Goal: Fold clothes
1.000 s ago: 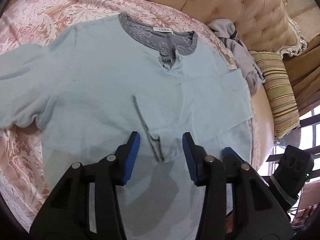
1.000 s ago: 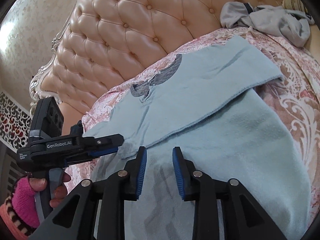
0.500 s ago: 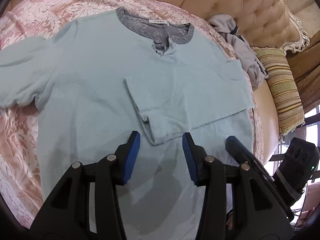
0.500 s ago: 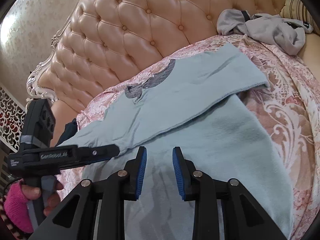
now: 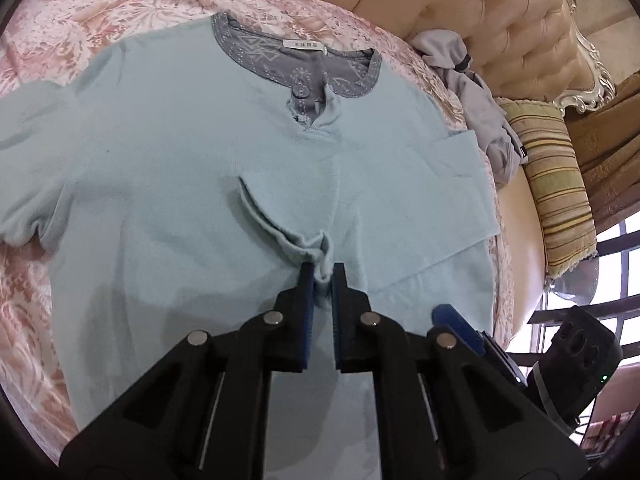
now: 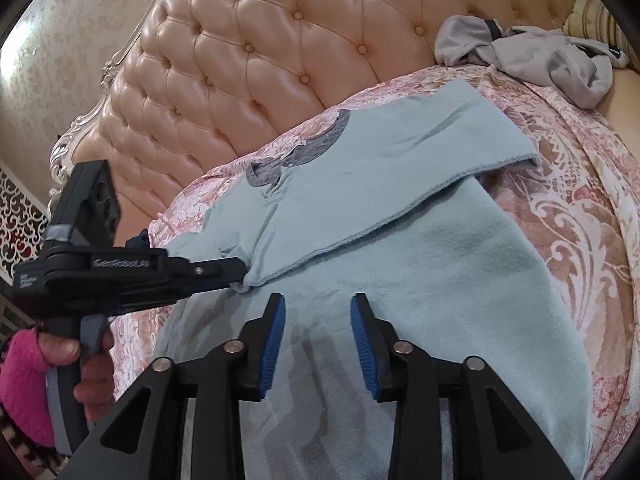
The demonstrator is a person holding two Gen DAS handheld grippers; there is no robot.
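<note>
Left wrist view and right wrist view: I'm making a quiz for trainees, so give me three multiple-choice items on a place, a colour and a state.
1. Where is the grey garment?
A. by the headboard
B. on the shirt
C. in the right gripper

2. What colour is the shirt?
A. pink
B. light blue
C. striped

3. What is the left gripper doing?
A. open above the shirt
B. shut on the sleeve
C. shut on the pillow

Answers: 1 A, it lies bunched at the headboard's foot. 2 B, plain light blue with a grey collar. 3 B, its fingers pinch the sleeve cuff, while the right gripper is open.
</note>
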